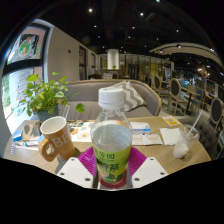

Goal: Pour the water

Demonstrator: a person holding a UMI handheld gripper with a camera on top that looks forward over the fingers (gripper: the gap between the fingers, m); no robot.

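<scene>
A clear plastic water bottle (112, 130) with a white cap and a green label stands upright between my gripper's (112, 172) two fingers, and both magenta pads (88, 160) press on its lower body. The bottle looks lifted a little above the wooden table (160, 150). A tan ceramic mug (55, 137) with a handle stands on the table to the left of the bottle, beyond my left finger. A clear plastic cup (184, 142) with a straw stands to the right, farther back.
A potted green plant (42, 97) stands at the table's back left. Papers (146, 133) and menus lie on the table behind the bottle. A grey sofa (100, 95) runs behind the table, with café chairs (178, 92) farther right.
</scene>
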